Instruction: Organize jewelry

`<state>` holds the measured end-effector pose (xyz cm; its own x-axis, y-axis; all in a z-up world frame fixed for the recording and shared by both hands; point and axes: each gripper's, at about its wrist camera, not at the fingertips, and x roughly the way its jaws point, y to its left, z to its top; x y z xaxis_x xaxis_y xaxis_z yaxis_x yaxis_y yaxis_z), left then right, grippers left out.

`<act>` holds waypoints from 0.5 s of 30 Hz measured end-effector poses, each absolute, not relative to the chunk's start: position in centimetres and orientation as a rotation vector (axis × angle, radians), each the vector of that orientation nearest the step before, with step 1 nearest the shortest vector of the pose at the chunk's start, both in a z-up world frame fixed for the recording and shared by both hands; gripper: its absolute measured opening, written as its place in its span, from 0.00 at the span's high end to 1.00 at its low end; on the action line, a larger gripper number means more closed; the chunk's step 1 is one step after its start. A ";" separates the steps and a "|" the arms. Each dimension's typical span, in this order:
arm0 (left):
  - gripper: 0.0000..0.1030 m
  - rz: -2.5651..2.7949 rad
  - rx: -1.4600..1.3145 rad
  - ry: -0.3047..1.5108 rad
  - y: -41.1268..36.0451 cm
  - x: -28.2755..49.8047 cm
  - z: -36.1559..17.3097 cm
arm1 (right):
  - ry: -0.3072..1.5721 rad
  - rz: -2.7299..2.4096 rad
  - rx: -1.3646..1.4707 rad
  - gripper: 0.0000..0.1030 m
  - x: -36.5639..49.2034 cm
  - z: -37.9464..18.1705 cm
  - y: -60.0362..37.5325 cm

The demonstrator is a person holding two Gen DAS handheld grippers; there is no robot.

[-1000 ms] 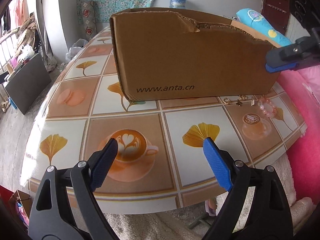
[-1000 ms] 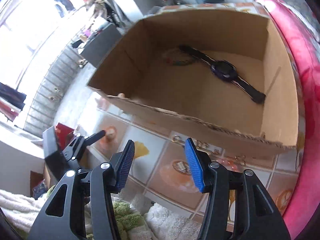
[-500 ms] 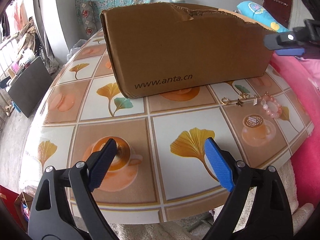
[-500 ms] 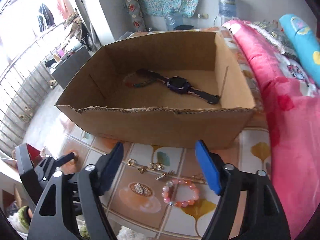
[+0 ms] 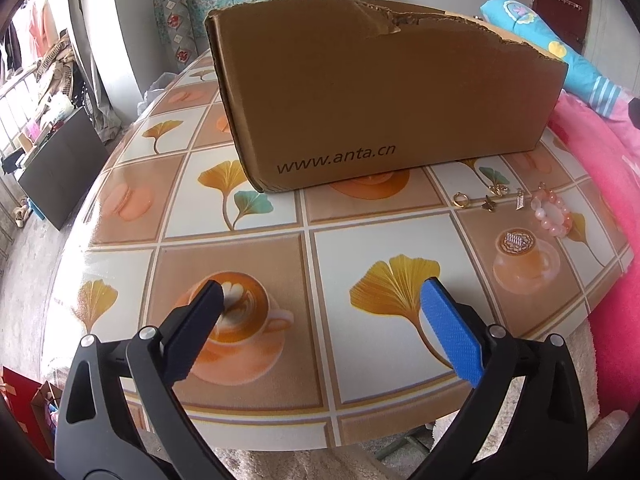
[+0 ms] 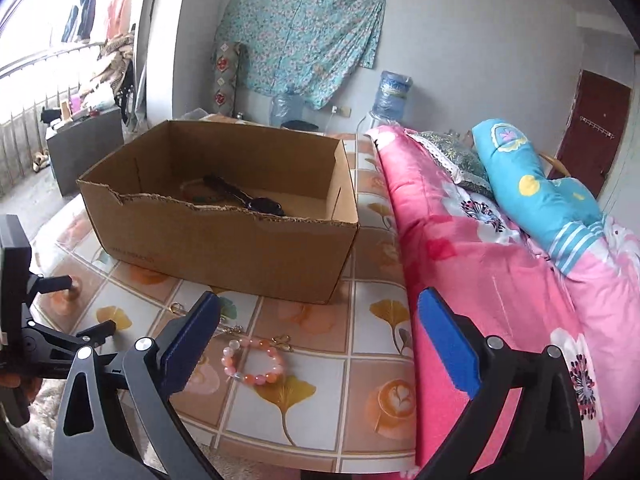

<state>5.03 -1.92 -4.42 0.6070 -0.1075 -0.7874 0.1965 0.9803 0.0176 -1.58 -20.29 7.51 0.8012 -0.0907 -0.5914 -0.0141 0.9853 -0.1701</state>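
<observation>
left fingers: left gripper (image 5: 324, 306) spread wide, jaws just been opening, nothing between them, hovering over the near tiles of the table (image 5: 360, 360)
right fingers: right gripper (image 6: 320, 330) also spread wide, jaws just been opening, nothing between them; released, not grasping
nearest jewelry: pink bead bracelet (image 6: 253, 361) lies flat on the table just ahead of the right gripper, between its jaws in the picture but not touched
small pieces: gold ring (image 5: 460, 199), two small gold charms (image 5: 489, 204) and a silvery earring (image 5: 519, 200) in a loose row beside the bracelet, in front of the box; a flat patterned piece (image 5: 515, 241) sits apart on a printed cup
box: open cardboard box (image 6: 224, 236) behind the row, torn front rim; a dark watch (image 6: 250, 199) and what looks like a beaded band already inside
beyond: pink quilt (image 6: 500, 280) against the table's right edge
step: between picks, judged; some items boxed, loose row not yet collected
next move: probably right gripper lowers onto the bracelet, closes on its bead ring, lifts over the torn rim; needs the pads low on the tabletop
watch out: ring and charms are tiny and flat, likely hard to pinch; they may slide on the glossy cloth
</observation>
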 end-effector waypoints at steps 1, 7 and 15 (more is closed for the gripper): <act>0.07 -0.177 0.103 0.909 -1.9 5.1 -4.4 | 0.614 -0.023 -0.146 0.06 -1.9 7.8 -20.6; 0.07 -0.171 0.097 0.923 -1.6 5.4 -4.4 | 0.591 0.003 -0.103 0.06 -2.7 7.4 -21.5; 0.07 -0.189 0.108 0.912 -1.6 5.2 -4.5 | 0.750 0.139 0.008 0.08 -3.1 3.0 -21.7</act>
<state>5.24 -1.64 -4.52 0.5974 -0.1167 -0.7934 0.2081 0.9780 0.0128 -3.06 -21.68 3.04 0.7230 0.1284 -0.6788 -0.1230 0.9908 0.0564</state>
